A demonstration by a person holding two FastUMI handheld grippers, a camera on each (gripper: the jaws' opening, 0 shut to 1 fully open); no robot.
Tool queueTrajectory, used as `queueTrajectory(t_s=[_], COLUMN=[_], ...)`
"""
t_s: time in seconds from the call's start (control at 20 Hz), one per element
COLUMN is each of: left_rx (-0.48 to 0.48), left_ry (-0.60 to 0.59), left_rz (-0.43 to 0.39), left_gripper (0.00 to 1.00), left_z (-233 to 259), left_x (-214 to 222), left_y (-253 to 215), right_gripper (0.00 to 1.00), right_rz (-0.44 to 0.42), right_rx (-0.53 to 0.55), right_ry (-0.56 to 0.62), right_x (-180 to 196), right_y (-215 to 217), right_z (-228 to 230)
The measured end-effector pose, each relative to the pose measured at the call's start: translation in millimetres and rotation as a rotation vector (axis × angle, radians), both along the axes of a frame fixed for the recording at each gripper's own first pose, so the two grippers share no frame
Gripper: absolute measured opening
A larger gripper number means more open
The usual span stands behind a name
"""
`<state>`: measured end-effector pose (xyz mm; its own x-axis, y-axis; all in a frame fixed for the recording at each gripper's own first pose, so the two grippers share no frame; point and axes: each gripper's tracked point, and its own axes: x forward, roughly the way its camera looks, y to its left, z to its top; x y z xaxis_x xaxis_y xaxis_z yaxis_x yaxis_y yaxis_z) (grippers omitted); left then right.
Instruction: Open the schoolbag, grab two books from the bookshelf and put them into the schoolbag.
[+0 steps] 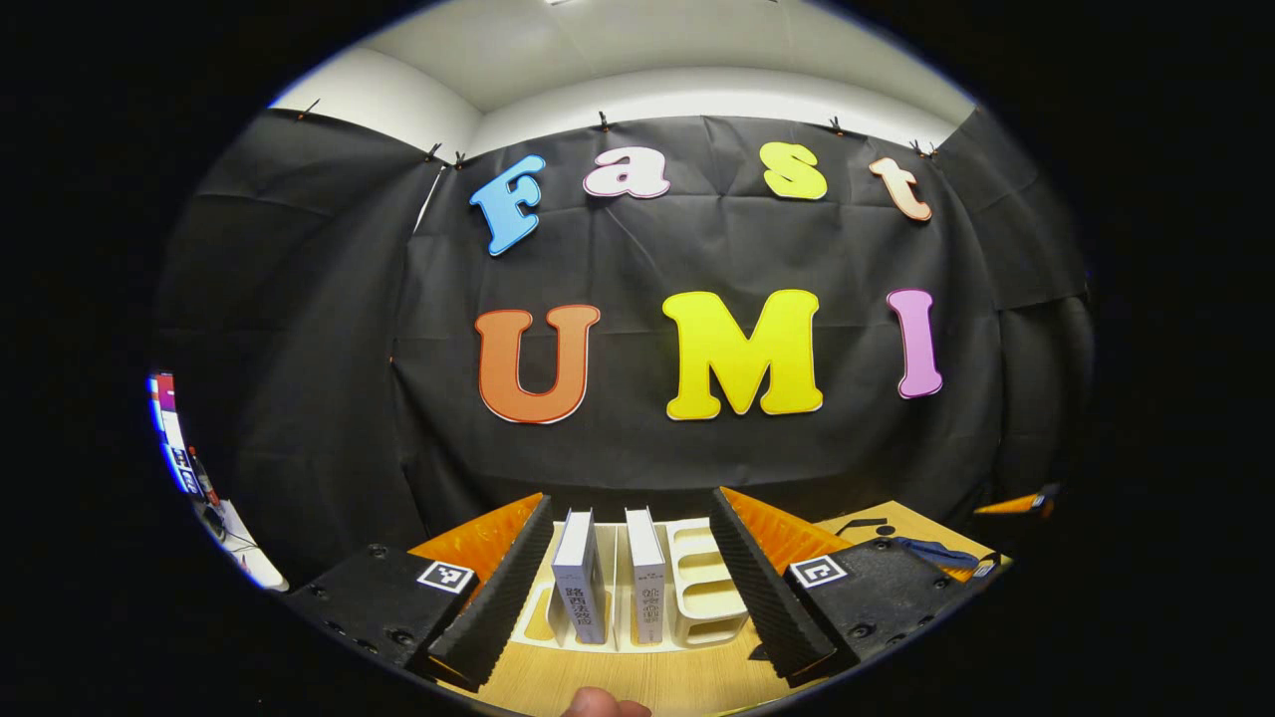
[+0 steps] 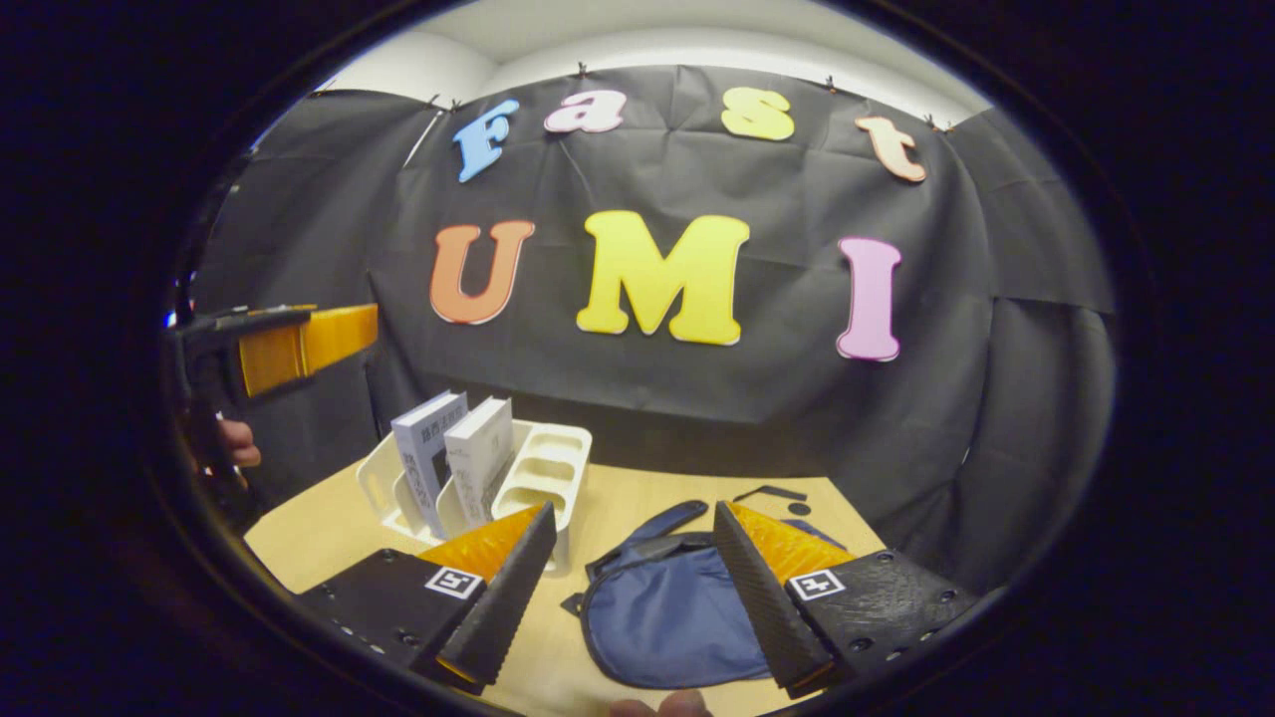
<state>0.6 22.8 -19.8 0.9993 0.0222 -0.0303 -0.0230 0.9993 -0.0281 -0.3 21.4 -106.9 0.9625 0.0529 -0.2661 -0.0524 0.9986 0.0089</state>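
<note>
Standing upright in a white bookshelf (image 1: 697,588) on the wooden table (image 1: 637,677), two books fill neighbouring slots: the left book (image 1: 578,588) and the right book (image 1: 645,588), spines facing the left gripper view. The slots to their right hold nothing. The left gripper (image 1: 633,597) points straight at the rack with its fingers spread wide apart, the two books showing in the gap between them; the fingers touch neither book nor rack. A fingertip of the person (image 1: 598,705) shows at the bottom edge of that view.

In the right gripper view the bookshelf (image 2: 543,468) sits toward the left of the table (image 2: 637,498), with the left book (image 2: 423,453) and the right book (image 2: 478,448) leaning slightly in it. Just to its right a blue schoolbag (image 2: 657,617) lies flat on the table, its strap reaching toward the back; whether its zipper is open I cannot tell. The right gripper (image 2: 633,588) hangs above the bag with its fingers held wide apart, gripping nothing; the bag shows between them. The other gripper appears at the far left of this view, raised above the table edge, with a hand (image 2: 234,443) below it.
</note>
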Motion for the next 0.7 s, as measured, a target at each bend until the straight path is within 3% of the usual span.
queueTrajectory(t_s=[0.25, 0.7], left_rx=[0.017, 0.050], left_ry=[0.006, 0.008], left_rz=[0.015, 0.019], left_gripper=[0.99, 0.99], left_z=[-4.0, -3.1], left_x=[-0.7, -8.0], left_y=[7.0, 13.0], right_gripper=[0.96, 0.96], right_rz=[0.051, 0.102], right_rx=[-0.051, -0.069], right_ry=[0.096, 0.371], right_x=[12.2, 20.6], right_y=[14.6, 38.8], right_z=[-56.5, -188.3])
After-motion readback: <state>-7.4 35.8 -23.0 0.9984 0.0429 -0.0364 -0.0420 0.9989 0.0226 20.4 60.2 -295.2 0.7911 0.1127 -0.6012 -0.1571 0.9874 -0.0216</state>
